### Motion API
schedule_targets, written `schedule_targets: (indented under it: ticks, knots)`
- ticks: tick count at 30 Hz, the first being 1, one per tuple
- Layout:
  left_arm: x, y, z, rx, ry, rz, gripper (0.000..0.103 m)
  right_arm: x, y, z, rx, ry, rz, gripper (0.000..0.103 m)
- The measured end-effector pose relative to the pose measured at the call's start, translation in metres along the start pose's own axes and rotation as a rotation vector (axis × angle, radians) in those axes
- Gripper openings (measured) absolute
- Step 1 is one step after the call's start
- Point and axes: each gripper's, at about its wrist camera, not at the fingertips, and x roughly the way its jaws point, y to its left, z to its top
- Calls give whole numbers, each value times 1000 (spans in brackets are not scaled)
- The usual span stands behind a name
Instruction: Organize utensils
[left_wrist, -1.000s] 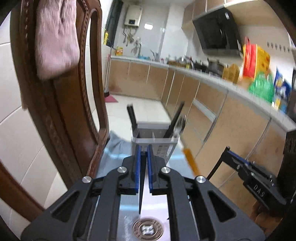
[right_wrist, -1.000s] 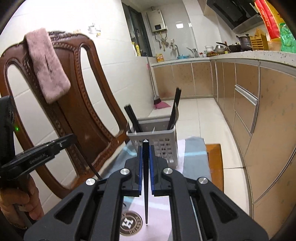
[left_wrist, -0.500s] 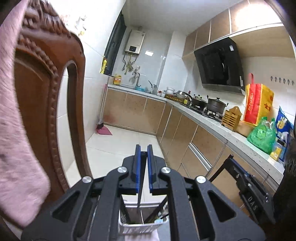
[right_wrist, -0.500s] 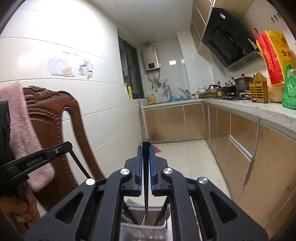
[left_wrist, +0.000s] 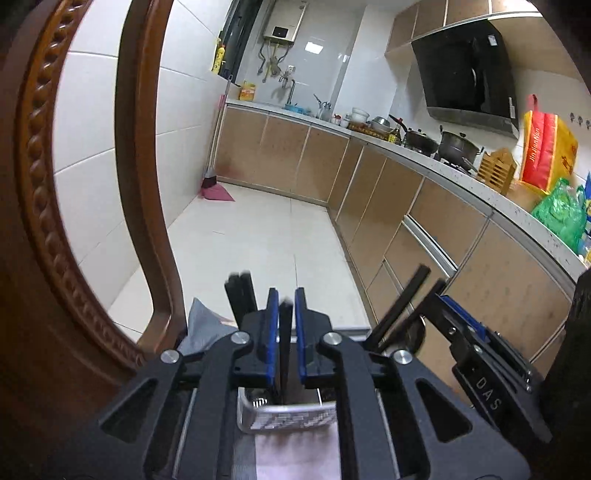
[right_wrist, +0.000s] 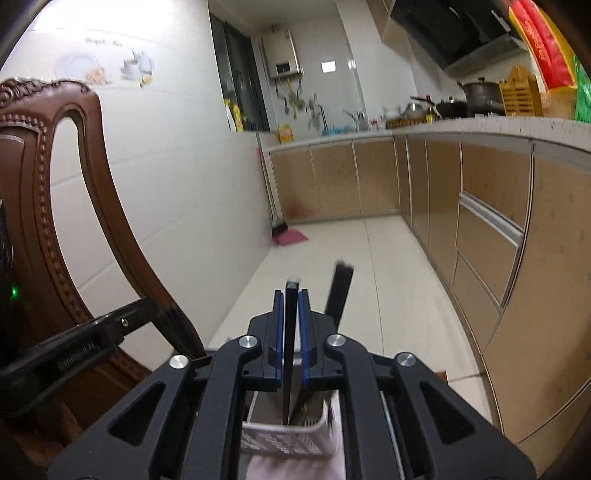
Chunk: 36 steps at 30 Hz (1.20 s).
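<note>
You hold each gripper, left (left_wrist: 283, 332) and right (right_wrist: 291, 332), over the basket (right_wrist: 288, 439), jaws just eased apart so each chopstick (left_wrist: 285, 343) stands loose between the pads to drop in.

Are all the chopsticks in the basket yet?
Nearly. Done: black sticks already stand in the white basket. In hand: the left claw and right claw have just been opening. The left chopstick and right chopstick sit loose between the pads, tips down in the basket. Left: probably just pulling both claws away. Any other utensils waiting are out of view.
</note>
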Motion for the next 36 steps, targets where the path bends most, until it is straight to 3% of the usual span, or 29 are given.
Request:
schedule_targets:
  ticks: [1, 3, 4, 5, 7, 8, 14, 18, 20, 26, 36]
  knots:
    - [-6, -2, -4, 7, -3, -4, 22, -9, -3, -3, 24, -3, 1, 43]
    - [-29, -4, -15, 31, -18, -8, 52, -37, -5, -7, 66, -31, 10, 66]
    - [-43, -6, -22, 50, -29, 0, 75, -53, -5, -9, 76, -51, 18, 77]
    - [-62, -8, -34, 80, -41, 20, 85, -72, -5, -13, 80, -73, 25, 83]
    - [-90, -11, -55, 129, -41, 43, 91, -106, -3, -25, 70, -96, 30, 100]
    - [-103, -13, -69, 157, -33, 67, 97, -122, 1, -35, 49, -83, 28, 100]
    - [-135, -7, -141, 150, 103, 112, 99, -148, 20, -101, -27, 170, -7, 100]
    - [-132, -2, -169, 161, 143, 174, 99, -165, 19, -144, -41, 167, -123, 100]
    - [-126, 4, -179, 139, 168, 167, 99, -168, 14, -156, -9, 178, -126, 100]
    - [-121, 9, -183, 163, 162, 200, 99, -172, 10, -154, -10, 123, -140, 100]
    - [-129, 16, -176, 162, 110, 191, 99, -164, 2, -160, -49, 139, -167, 100]
